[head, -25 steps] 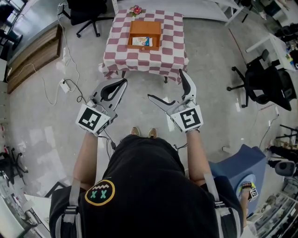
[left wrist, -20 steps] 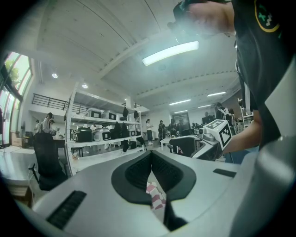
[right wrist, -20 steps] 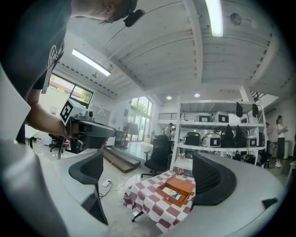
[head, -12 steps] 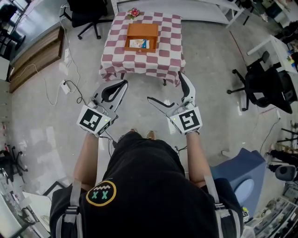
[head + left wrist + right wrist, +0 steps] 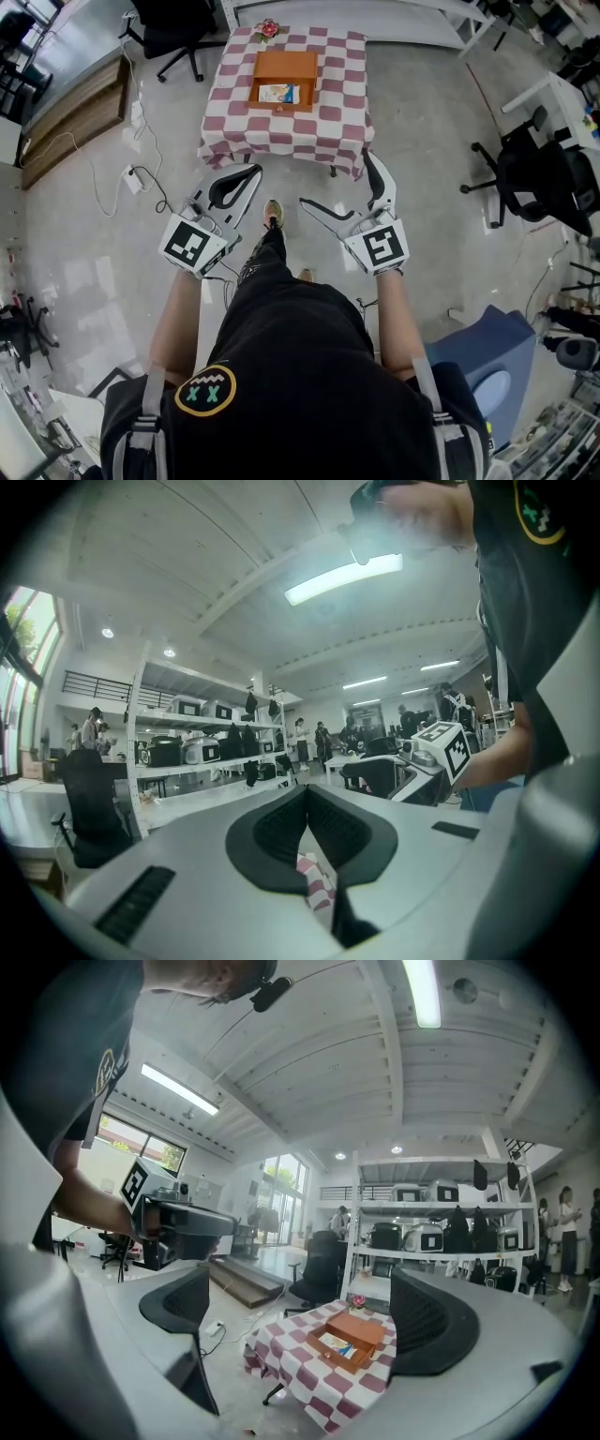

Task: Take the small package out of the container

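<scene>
A table with a red-and-white checkered cloth (image 5: 333, 103) stands ahead of me on the floor. On it sits an orange wooden container (image 5: 284, 67), open on top, with a small light package (image 5: 275, 93) lying inside. Both grippers hang in the air short of the table, apart from it. My left gripper (image 5: 253, 172) is shut with nothing held. My right gripper (image 5: 335, 178) is open and empty. In the right gripper view the table (image 5: 309, 1368), the container (image 5: 354, 1339) and the package (image 5: 343, 1348) show between the spread jaws of the right gripper (image 5: 300, 1316). The left gripper view shows the left gripper (image 5: 307, 792) with its pads pressed together.
A small flower decoration (image 5: 269, 26) stands behind the container. Black office chairs stand at the far left (image 5: 173, 28) and at the right (image 5: 534, 173). A cable with a power strip (image 5: 131, 174) lies on the floor to the left. A blue object (image 5: 487, 352) is at lower right.
The person has stepped toward the table, one foot now showing ahead between the grippers. Both grippers have shifted slightly forward; their jaws are unchanged.
</scene>
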The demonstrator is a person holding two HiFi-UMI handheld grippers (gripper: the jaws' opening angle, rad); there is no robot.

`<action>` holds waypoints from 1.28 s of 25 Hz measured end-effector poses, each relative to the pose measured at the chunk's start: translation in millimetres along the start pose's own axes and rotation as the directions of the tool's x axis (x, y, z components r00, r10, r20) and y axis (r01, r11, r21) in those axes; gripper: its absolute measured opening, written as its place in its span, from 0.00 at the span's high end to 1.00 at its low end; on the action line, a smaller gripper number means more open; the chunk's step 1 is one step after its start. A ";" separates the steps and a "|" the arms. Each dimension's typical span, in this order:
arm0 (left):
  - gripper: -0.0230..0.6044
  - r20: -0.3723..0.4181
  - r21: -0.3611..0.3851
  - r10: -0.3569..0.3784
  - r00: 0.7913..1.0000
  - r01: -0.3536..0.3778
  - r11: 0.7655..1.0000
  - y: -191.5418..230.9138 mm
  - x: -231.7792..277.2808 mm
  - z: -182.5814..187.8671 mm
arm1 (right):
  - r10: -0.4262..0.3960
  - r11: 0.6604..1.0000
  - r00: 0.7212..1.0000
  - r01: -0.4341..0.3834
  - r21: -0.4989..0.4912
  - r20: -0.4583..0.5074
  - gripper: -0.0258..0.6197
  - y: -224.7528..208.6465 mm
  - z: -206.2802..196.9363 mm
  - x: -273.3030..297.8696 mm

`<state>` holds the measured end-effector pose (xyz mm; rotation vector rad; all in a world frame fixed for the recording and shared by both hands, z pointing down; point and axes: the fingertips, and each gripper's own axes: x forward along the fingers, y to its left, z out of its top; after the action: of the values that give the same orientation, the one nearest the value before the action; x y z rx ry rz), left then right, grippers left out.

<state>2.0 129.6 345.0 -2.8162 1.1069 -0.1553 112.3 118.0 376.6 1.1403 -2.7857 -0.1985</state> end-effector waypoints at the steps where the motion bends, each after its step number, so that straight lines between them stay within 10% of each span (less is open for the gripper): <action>1: 0.94 0.004 0.002 -0.007 1.000 0.007 1.000 5.4 3.5 -2.8 | -0.001 1.000 1.000 0.001 0.000 -0.002 0.04 -3.5 -1.9 5.7; 32: 0.94 0.036 -0.092 -0.119 0.992 0.122 0.988 282.6 167.4 -71.5 | -0.056 0.997 0.978 0.064 0.034 -0.198 0.04 -165.1 -61.1 287.2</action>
<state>-75.4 -195.0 384.9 -2.9600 0.9620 -0.0726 32.6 -205.3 427.8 1.1843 -2.5949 -0.0331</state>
